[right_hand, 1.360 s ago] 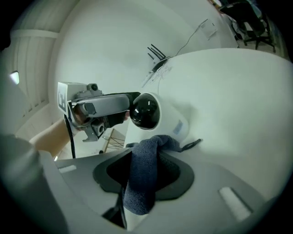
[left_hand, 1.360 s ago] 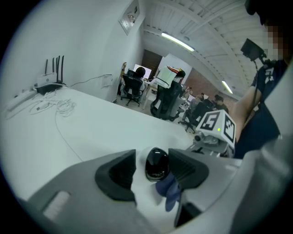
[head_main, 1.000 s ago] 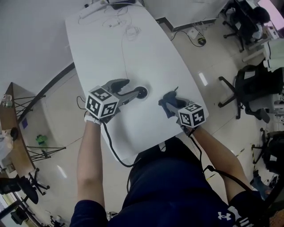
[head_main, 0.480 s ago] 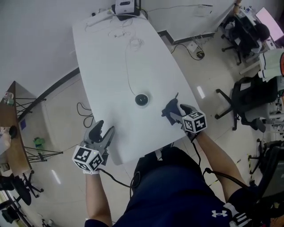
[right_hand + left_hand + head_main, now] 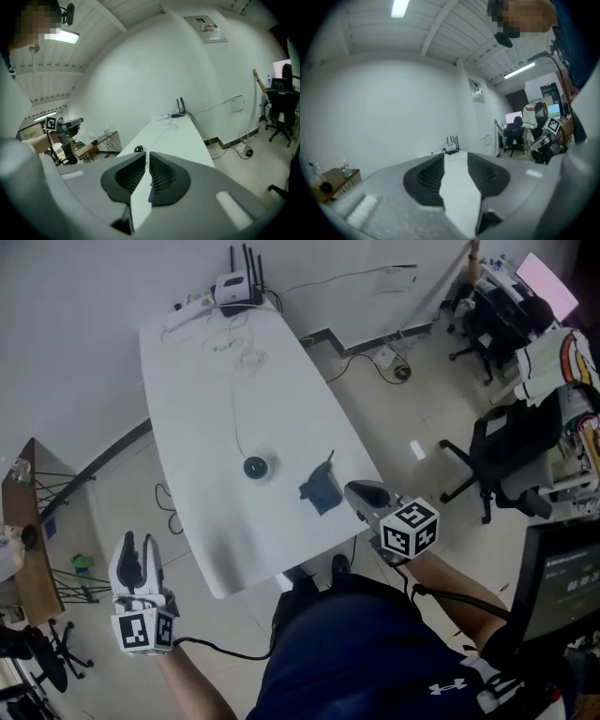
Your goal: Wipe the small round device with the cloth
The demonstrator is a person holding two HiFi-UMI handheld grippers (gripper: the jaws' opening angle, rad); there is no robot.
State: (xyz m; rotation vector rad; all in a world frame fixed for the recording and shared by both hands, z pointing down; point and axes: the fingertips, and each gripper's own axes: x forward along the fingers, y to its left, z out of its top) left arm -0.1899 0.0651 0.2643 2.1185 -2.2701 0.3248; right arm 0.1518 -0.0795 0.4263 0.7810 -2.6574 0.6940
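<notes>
- Big change from a second ago: the left gripper (image 5: 138,546) has swung clear of the small round device (image 5: 255,467) and now hangs off the table's left edge, over the floor. The right gripper (image 5: 356,490) no longer has the cloth (image 5: 322,489); it has backed off to the near right edge.
- Nearest in, the left gripper's jaws are closing but still partly apart, with nothing between them.
- The right gripper's jaws are closing too, down to a thin slit, and they hold nothing.
- Just beyond the right gripper, the dark blue cloth lies crumpled on the white table (image 5: 202,381), free of both grippers.
- It looks soft, light and limp. I'd pinch it at the raised fold that sticks up on its far side.
- The heap runs roughly near to far, with that peak pointing away from the person.
- A little further and to the left, apart from the cloth, sits the device: dark, flat on the table, face up.
- Being round, it has no long axis. Its cable (image 5: 234,409) leaves the far side toward the router (image 5: 234,287).
- It looks small and light, likely to skid on the smooth top, so steadying its rim while wiping seems wise.
</notes>
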